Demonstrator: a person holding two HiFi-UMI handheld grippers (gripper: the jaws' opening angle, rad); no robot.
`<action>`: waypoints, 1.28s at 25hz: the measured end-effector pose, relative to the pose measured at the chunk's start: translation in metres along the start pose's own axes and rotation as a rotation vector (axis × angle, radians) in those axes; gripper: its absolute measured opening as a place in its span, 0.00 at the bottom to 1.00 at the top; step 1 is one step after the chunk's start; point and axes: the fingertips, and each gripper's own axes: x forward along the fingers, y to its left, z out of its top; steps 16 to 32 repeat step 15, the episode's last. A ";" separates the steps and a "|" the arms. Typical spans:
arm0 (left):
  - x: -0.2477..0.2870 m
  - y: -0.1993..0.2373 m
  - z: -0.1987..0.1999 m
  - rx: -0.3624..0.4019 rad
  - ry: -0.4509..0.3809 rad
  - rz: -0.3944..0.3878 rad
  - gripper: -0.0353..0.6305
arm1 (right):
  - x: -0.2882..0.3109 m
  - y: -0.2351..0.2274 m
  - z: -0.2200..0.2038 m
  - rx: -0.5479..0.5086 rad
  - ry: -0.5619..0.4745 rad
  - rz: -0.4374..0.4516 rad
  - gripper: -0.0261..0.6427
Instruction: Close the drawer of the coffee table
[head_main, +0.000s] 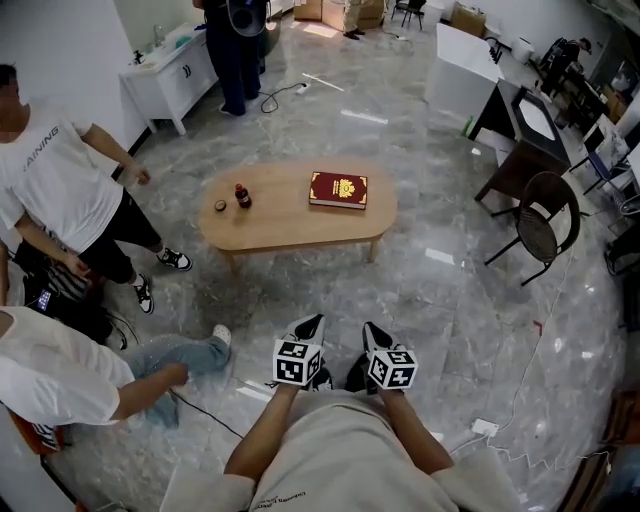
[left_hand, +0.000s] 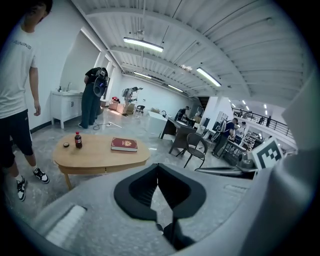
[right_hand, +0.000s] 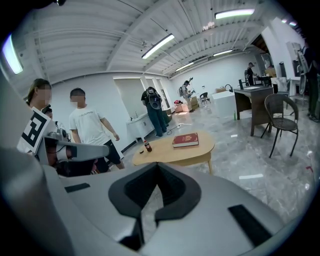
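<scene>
Standing well apart from the wooden bench, a person holds the left claw and right claw closed, both empty. Its drawer is too small to judge. A hard shove might topple the bottle.

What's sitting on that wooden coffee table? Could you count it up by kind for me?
On the coffee table:
Book: 1
Bottle: 1
Small dark round thing: 1
Total: 3
</scene>
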 end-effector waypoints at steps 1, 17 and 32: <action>0.000 0.000 0.001 -0.001 -0.001 0.002 0.07 | 0.000 -0.001 0.001 -0.001 -0.001 0.000 0.06; 0.003 0.001 0.003 -0.009 -0.013 0.020 0.07 | 0.002 -0.008 0.004 -0.001 -0.006 0.006 0.06; 0.003 0.001 0.003 -0.009 -0.013 0.020 0.07 | 0.002 -0.008 0.004 -0.001 -0.006 0.006 0.06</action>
